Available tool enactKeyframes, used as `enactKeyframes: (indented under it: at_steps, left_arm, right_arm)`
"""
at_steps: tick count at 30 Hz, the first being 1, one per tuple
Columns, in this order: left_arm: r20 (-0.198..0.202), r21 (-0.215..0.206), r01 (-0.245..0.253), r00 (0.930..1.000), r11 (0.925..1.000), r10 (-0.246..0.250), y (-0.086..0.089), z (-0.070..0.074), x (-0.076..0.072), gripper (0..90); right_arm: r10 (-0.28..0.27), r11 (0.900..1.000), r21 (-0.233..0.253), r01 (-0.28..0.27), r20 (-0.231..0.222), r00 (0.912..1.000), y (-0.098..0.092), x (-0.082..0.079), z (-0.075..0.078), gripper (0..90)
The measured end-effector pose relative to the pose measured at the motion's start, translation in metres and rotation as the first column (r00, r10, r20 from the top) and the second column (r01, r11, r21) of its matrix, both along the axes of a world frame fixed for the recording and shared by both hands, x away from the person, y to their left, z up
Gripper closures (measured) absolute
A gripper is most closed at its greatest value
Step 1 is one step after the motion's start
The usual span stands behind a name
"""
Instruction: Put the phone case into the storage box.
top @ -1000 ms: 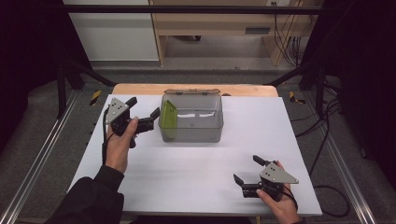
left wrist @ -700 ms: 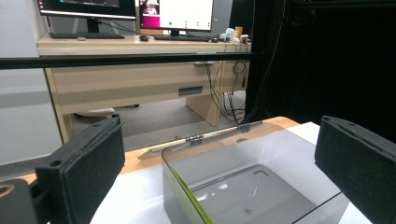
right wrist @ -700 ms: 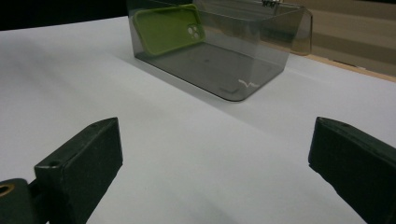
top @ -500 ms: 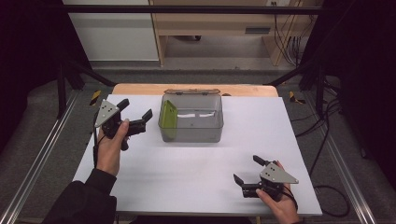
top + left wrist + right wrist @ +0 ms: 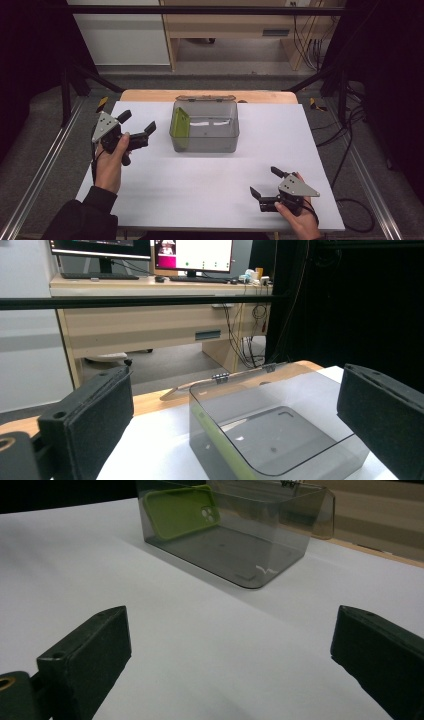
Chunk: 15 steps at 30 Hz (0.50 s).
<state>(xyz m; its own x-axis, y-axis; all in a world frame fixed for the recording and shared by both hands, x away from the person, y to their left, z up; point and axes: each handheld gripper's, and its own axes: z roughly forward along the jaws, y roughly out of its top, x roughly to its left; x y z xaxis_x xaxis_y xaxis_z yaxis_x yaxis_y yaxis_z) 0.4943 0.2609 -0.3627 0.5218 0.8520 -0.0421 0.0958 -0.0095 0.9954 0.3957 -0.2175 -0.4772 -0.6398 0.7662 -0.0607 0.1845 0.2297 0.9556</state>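
Since the earlier frames the left tongs (image 5: 137,125) have drawn back from the left wall of the box (image 5: 205,142) and now hang off to its left, raised above the surface (image 5: 200,190); the right tongs (image 5: 265,182) have stayed where they were, near the front right corner.

Largest first: the white surface carries 1 clear grey box, set toward its far middle, with its hinged lid (image 5: 205,98) folded open behind it. Inside, a green phone case (image 5: 179,127) stands on edge against the box's left wall; the right gripper view shows its camera cut-out (image 5: 206,514) facing into the box. The rest of the box floor looks bare.

Both tongs stand wide and hold nothing. In the left gripper view the 2 black jaws frame the box (image 5: 280,440) from its left side, well apart from it. The right tongs rest low on the surface, aimed at the box (image 5: 235,540) from a distance.

Judging by this, the placing step looks finished: the case sits in the box and the left hand is clearing away. The likely next move is closing the lid, which would call for 1 pair of tongs to reach behind the box, catch the lid's free edge and swing it forward over the rim without nudging the box or tipping the case.
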Motion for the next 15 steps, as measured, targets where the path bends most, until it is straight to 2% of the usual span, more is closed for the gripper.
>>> enactKeyframes:
  at_steps: [7, 10, 15]
  left_arm:
    - [0.017, 0.002, 0.000, 0.9999, 1.0000, 0.000, 0.007, 0.000, -0.008, 1.4]
    - [0.027, 0.026, -0.011, 0.9996, 0.9996, 0.010, 0.010, 0.000, -0.010, 1.4]
    - [0.027, 0.020, -0.006, 0.9996, 0.9998, 0.005, 0.015, -0.002, -0.015, 1.4]
  right_arm:
    - [0.000, 1.000, 0.000, 0.000, -0.002, 1.0000, 0.000, 0.000, 0.000, 2.9]
    - [0.000, 1.000, -0.002, 0.000, -0.003, 1.0000, 0.001, 0.000, 0.000, 2.9]
    - [-0.002, 1.000, -0.002, 0.002, -0.007, 1.0000, 0.001, 0.000, 0.000, 2.8]
